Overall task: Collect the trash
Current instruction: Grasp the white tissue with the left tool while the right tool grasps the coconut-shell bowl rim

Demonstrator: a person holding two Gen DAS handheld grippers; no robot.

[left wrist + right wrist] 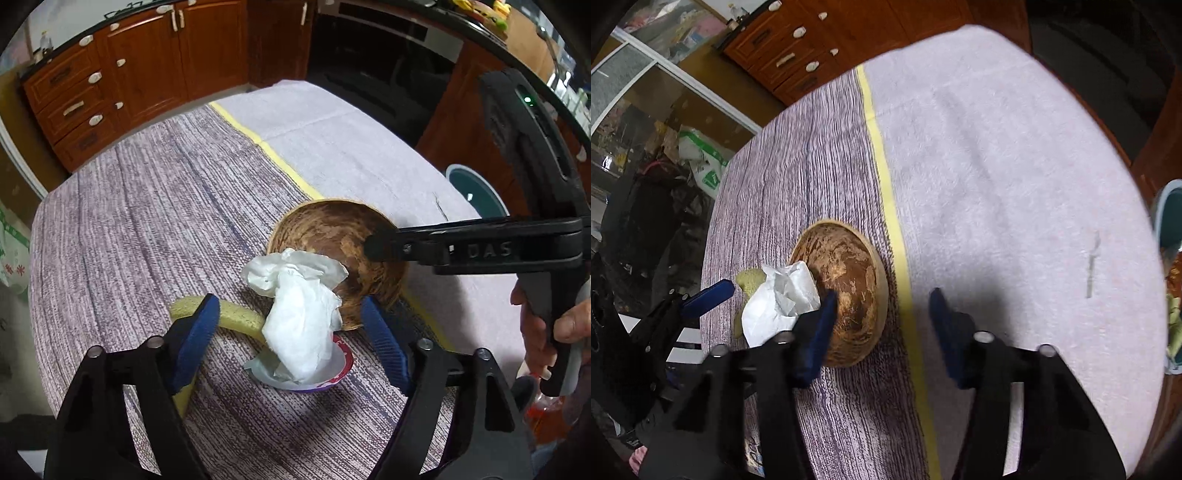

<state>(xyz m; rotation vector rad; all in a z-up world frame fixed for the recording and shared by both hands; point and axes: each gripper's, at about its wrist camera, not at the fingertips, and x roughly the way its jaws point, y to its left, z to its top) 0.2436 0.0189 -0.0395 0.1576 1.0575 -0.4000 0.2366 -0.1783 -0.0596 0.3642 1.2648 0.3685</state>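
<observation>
On the cloth-covered table (155, 206) the rubbish sits bunched low in the middle of the left wrist view: a crumpled white tissue (301, 314) spills out of a small paper cup (332, 373), a yellowish peel (236, 314) curls just behind it, and a wooden bowl (332, 236) stands touching the tissue's far side. The left gripper (286, 345) hangs over this heap with its blue pads spread wide to either side of cup and tissue, pressing on neither; I take it that stance is meant to take cup and paper in one squeeze. The right gripper (882, 321) comes in from the right, and in its own view its jaws straddle the bowl's near rim with a gap showing, so it grips nothing; whether the left pad touches the wood I cannot tell. A teal bin (476, 192) waits at the right edge beyond the table, presumably where all this ends up.
</observation>
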